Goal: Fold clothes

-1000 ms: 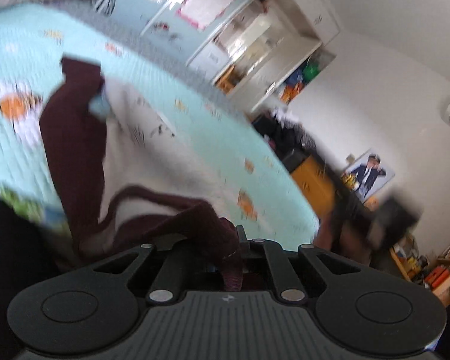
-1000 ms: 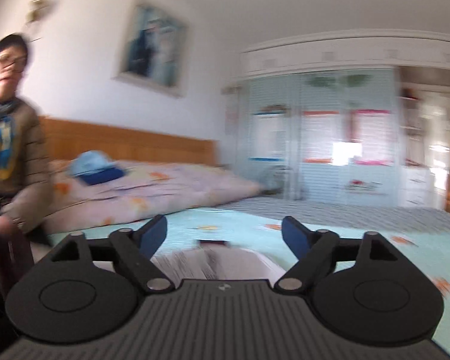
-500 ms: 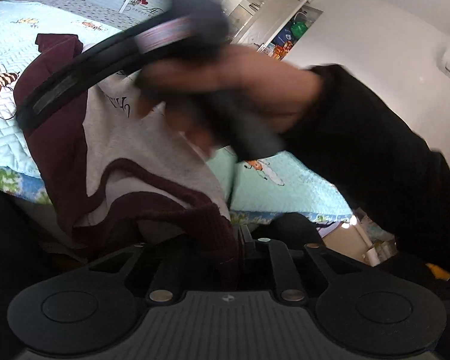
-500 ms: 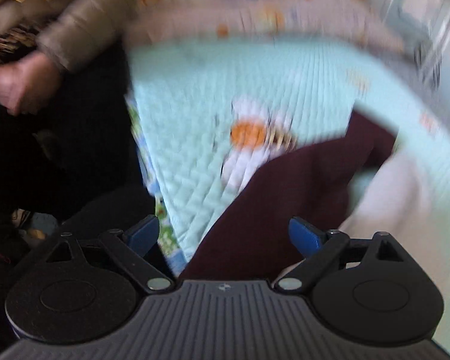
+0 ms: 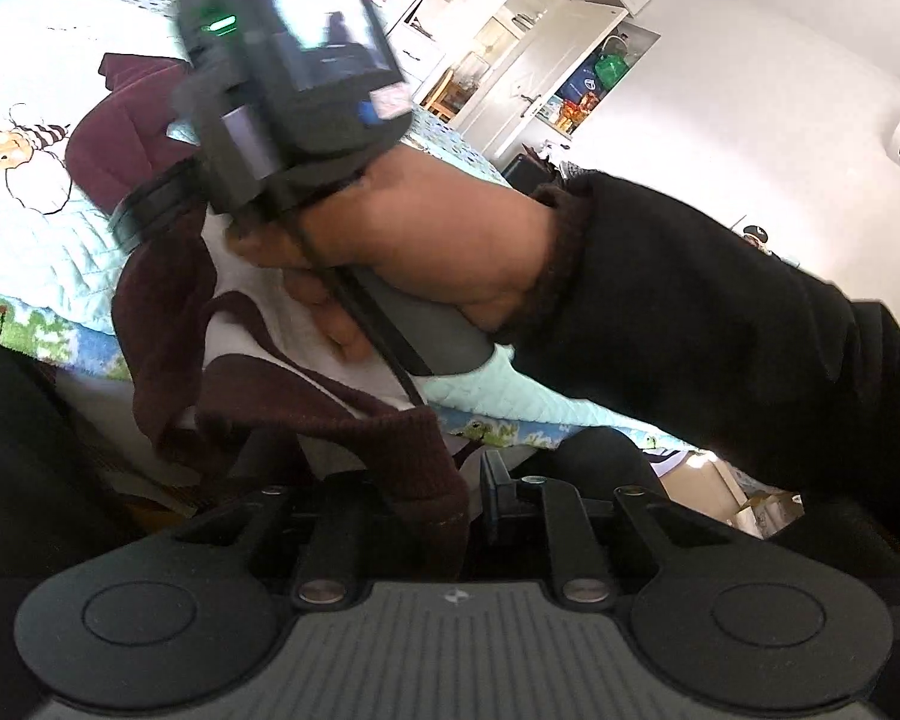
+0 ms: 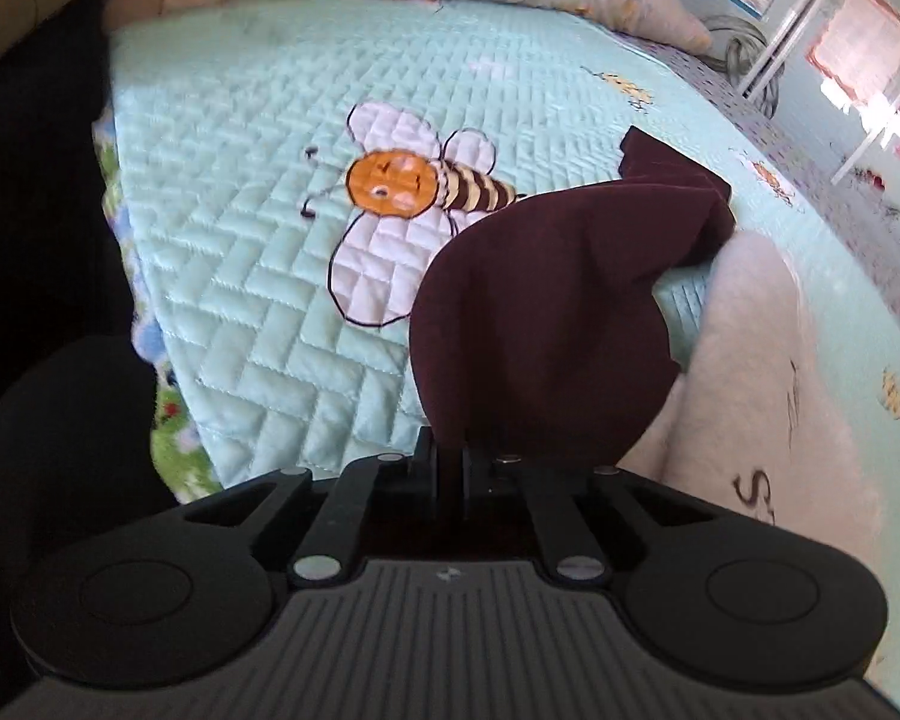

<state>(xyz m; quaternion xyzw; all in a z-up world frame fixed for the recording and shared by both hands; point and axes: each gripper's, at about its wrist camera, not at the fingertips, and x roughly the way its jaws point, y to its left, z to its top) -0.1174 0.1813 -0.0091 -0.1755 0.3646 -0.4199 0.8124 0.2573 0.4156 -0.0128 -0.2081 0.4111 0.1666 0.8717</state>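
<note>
My left gripper (image 5: 471,498) was clamped on the maroon cuff (image 5: 426,468) of the sweatshirt (image 5: 168,276), low in the left wrist frame. My right gripper (image 6: 450,474) had its jaws pinched together on a maroon sleeve (image 6: 540,324), as best I could judge with the tips buried in cloth. The garment lay on the bee-print quilt (image 6: 258,276), draped over its near edge. My right hand (image 5: 426,240) crossed mid-frame.

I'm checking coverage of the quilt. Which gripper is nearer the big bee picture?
Right. The right gripper, shut on the maroon sleeve, sits just beside the bee picture. The left gripper holds a maroon cuff off the bed's edge, farther away.
</note>
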